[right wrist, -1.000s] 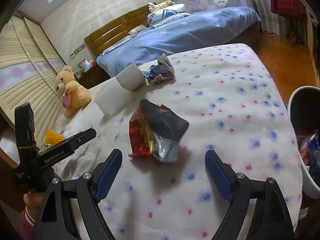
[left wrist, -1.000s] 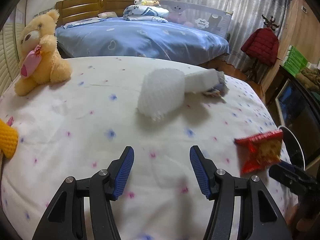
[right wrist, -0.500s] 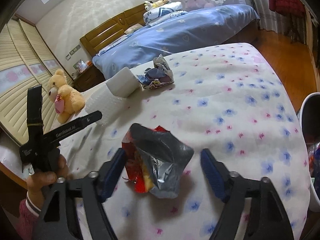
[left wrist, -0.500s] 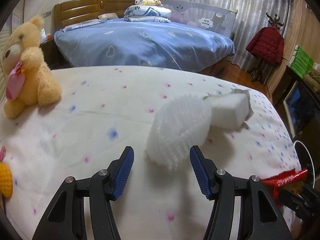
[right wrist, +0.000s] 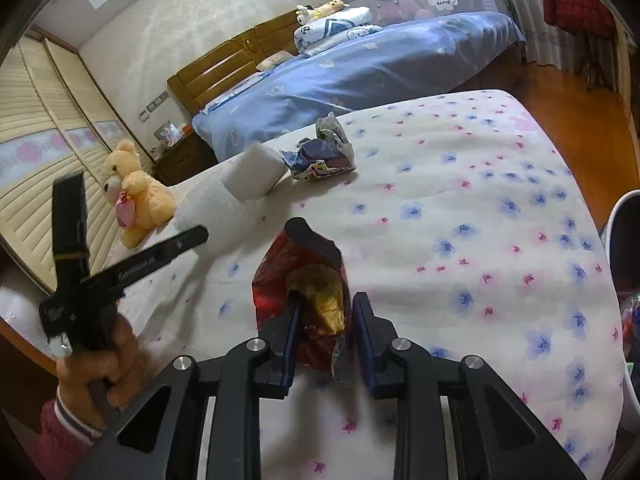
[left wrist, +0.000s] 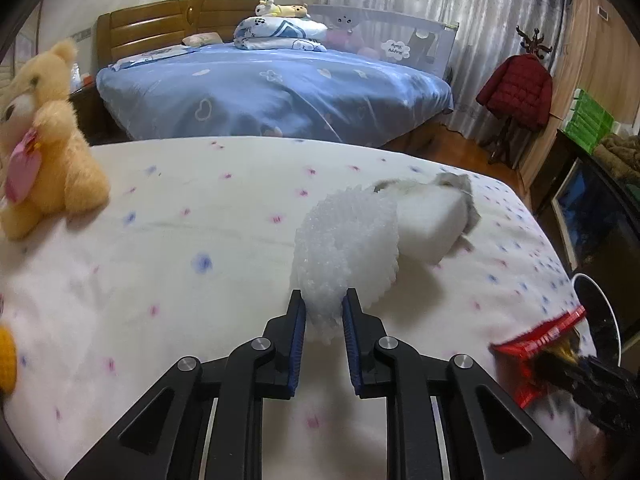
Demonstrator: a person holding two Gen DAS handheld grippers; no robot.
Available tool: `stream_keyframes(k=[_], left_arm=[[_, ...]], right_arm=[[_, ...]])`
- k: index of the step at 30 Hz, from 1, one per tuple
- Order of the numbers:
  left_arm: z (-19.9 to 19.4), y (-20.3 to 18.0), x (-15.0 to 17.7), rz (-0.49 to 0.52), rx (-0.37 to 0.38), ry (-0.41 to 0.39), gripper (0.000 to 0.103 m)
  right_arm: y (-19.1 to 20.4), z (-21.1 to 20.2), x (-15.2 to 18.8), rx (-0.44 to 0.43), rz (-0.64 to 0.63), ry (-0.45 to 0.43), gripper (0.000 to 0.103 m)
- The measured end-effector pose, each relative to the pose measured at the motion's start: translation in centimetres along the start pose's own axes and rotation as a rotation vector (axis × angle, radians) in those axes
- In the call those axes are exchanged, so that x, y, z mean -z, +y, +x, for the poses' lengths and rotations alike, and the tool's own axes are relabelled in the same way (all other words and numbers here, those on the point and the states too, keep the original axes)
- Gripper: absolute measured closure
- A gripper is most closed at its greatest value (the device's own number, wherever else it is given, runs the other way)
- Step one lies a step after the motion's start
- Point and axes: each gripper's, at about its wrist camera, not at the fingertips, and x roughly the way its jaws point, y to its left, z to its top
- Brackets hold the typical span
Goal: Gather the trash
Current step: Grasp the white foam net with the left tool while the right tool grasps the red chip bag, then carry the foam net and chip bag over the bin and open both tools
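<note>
Two grippers are closing: the left gripper (left wrist: 323,312) pinches white foam netting (left wrist: 346,240), the right gripper (right wrist: 325,320) a red snack bag (right wrist: 304,276) holding yellow chips (right wrist: 326,298); the white bin (right wrist: 624,232) is mostly out of view.

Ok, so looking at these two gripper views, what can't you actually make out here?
- Trash bin: cut off by the right edge of the right wrist view; contents mostly hidden.
- Crumpled wrapper: left wrist view, mostly hidden behind the white foam block.
- Red snack bag: left wrist view, blurred at the fisheye rim.
- Yellow thing: left wrist view, cut off by the left edge.
- Print on the red snack bag: right wrist view, crumpled between the right gripper fingers.
</note>
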Motion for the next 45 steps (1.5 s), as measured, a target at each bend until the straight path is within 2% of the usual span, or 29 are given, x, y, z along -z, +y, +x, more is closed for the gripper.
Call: stream_keyframes(k=[7, 13, 30, 45], left_arm=[[-3.8, -1.6, 2.7, -0.02, 0.044, -0.005, 0.086], [-6.0, -3.8, 4.6, 0.004, 0.096, 0.013, 0.086], [-8.3, -10.4, 6.4, 0.12, 0.175, 0.032, 0.086], [-8.9, -14.2, 6.8, 0.195, 0.193, 0.033, 0.086]], right_arm=[[-0.4, -1.8, 0.7, 0.002, -0.014, -0.013, 0.079], [-1.5, -3.5, 1.5, 0.015, 0.005, -0.021, 0.079], [-6.4, -10.3, 2.5, 0.119, 0.078, -0.121, 0.079], [-8.9, -13.5, 3.3, 0.15, 0.117, -0.173, 0.079]])
